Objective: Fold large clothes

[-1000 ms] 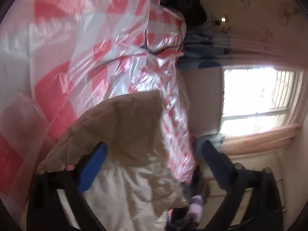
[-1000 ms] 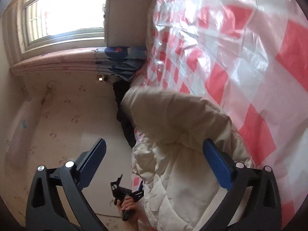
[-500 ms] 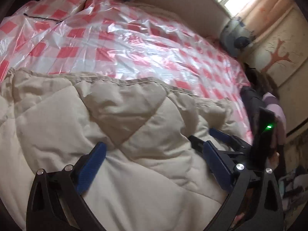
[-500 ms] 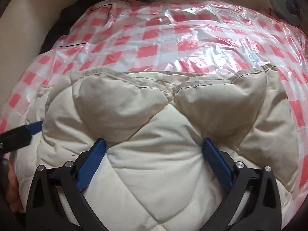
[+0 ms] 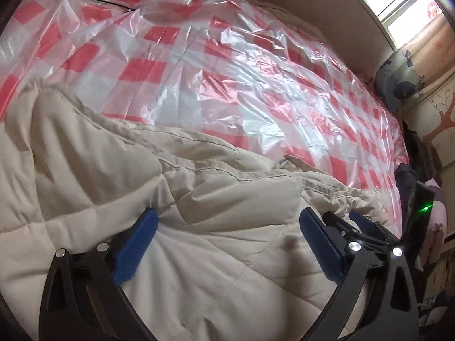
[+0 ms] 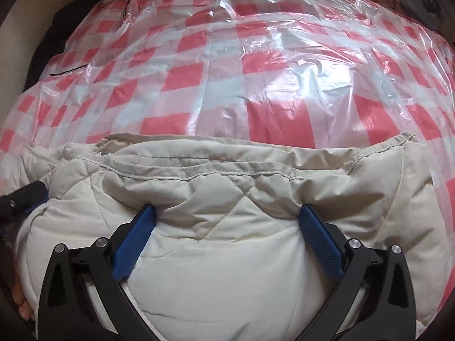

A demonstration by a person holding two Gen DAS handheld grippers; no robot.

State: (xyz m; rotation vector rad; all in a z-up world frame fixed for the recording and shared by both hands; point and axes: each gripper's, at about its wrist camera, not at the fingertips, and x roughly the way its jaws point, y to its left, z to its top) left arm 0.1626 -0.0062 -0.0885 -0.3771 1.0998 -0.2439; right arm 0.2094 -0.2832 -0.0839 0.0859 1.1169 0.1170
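Observation:
A cream quilted padded jacket (image 5: 99,170) lies bunched on the near part of a bed under a red-and-white checked plastic sheet (image 5: 227,56). My left gripper (image 5: 227,216) is open, its blue fingers (image 5: 136,241) spread wide and pressed into the padding. My right gripper (image 6: 227,211) is open too and sits on the jacket (image 6: 227,270) just short of its stitched far edge. In the left wrist view the right gripper (image 5: 364,227) shows close on the right. In the right wrist view the left gripper (image 6: 25,196) peeks in at the left edge.
The checked sheet (image 6: 256,71) stretches wide beyond the jacket. A thin black cable (image 5: 99,0) lies at its far left. A grey cushion (image 5: 398,82) and a window (image 5: 403,5) are at the far right. A hand (image 6: 22,298) shows at the lower left.
Both grippers swung from a tilted, raised pose down onto the bed. The jacket, hanging bunched a second ago, now lies spread on the sheet with the fingers pressed deeper into it.

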